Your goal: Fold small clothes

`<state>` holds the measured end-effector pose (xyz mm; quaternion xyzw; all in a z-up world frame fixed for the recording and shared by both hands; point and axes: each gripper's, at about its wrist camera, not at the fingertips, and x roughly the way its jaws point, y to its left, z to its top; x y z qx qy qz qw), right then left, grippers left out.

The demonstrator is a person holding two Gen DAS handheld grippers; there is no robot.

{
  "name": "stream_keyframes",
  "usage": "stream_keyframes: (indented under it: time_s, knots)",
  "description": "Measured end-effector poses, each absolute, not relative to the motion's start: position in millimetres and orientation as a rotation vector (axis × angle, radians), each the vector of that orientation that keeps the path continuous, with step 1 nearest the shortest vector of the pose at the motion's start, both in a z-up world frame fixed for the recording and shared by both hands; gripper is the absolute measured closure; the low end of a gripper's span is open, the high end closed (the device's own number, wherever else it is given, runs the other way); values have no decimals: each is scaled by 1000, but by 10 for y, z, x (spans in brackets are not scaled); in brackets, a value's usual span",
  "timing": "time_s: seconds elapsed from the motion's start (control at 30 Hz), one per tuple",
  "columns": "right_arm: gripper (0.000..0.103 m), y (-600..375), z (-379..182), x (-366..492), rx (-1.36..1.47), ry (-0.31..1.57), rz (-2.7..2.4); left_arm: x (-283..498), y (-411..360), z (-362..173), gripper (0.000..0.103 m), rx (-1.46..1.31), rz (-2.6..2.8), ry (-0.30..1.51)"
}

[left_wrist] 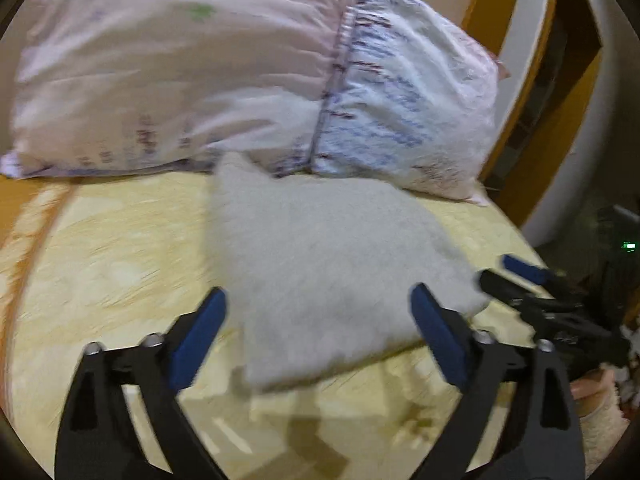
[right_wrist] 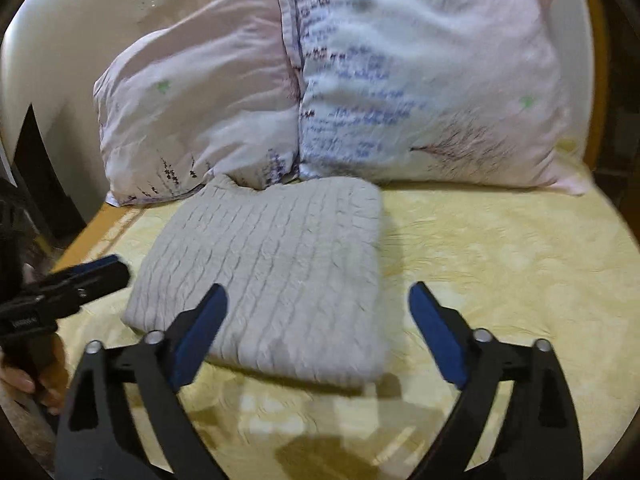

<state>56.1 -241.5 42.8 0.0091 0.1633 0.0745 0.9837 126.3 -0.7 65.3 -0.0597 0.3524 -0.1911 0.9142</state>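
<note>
A pale grey knitted garment [left_wrist: 332, 264] lies folded into a thick rectangle on the yellow bed cover [left_wrist: 120, 256]; it also shows in the right wrist view [right_wrist: 280, 276]. My left gripper [left_wrist: 318, 320] is open and empty, its blue pads just above the garment's near edge. My right gripper [right_wrist: 318, 316] is open and empty, over the garment's near right corner. The right gripper also shows in the left wrist view [left_wrist: 516, 276], beside the garment's right corner. The left gripper also shows in the right wrist view [right_wrist: 96, 276], at the garment's left edge.
Two pale pink pillows [left_wrist: 200, 72] with blue print lean behind the garment, touching its far edge; they also show in the right wrist view [right_wrist: 420, 80]. An orange wooden bed frame [left_wrist: 520, 100] and a white wall lie beyond. The bed edge drops off at the right [left_wrist: 532, 248].
</note>
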Motion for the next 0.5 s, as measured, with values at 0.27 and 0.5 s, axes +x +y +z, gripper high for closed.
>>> stream_keyframes:
  time_s: [0.27,0.5]
  knots:
    - [2,-2292,63,464,-5,422,63,960,47,391,1,-67,-247,814]
    - [2,-2172,-86,508,0,490,50,959,-9,222,1,-50,-218,885]
